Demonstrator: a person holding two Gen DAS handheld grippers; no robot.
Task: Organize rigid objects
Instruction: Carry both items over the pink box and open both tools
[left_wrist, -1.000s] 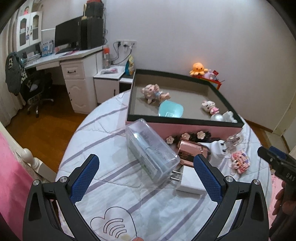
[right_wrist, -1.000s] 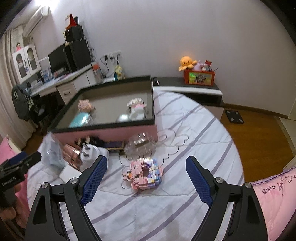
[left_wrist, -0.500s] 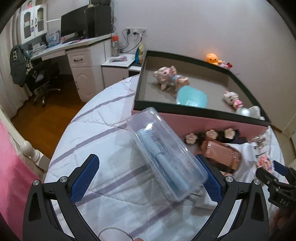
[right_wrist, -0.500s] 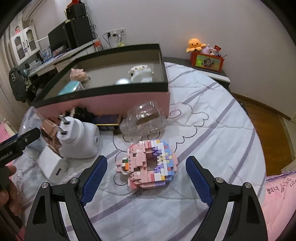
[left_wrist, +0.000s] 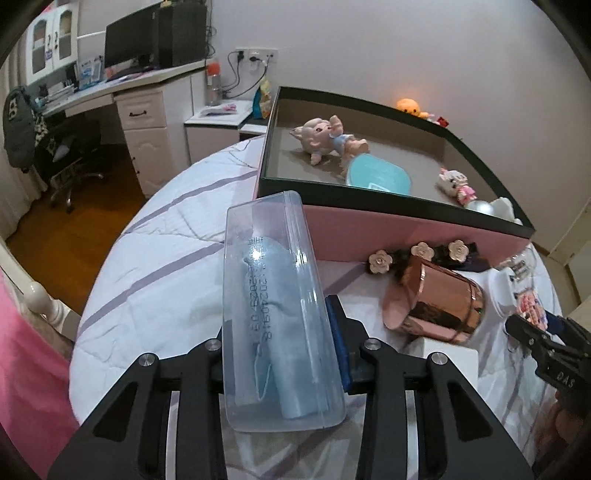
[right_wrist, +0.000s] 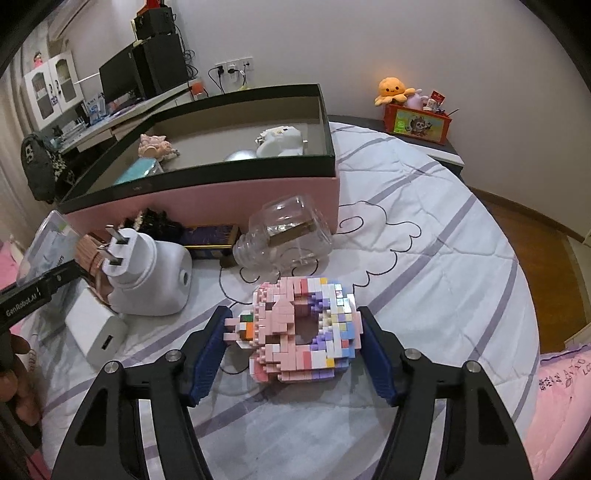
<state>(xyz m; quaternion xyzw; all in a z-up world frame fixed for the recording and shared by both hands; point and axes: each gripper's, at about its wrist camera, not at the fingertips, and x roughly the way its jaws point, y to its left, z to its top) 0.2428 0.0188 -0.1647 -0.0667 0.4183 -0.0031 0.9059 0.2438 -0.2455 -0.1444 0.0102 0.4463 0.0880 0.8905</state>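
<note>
— Striped bedspread (right_wrist: 424, 229) carries the clutter beside the pink box (left_wrist: 388, 232).
— Left tool (left_wrist: 284, 332)?
— Clamped on the clear case (left_wrist: 277, 314).
— Right tool (right_wrist: 295, 343)?
— Closed against the brick donut (right_wrist: 306, 325) on the bed.

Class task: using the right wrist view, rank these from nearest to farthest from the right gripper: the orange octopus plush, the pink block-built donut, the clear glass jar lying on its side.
1. Pink block-built donut, between the right gripper's fingers.
2. Clear glass jar, on its side ahead, beside the pink box.
3. Orange octopus plush, far right, by the wall.
</note>
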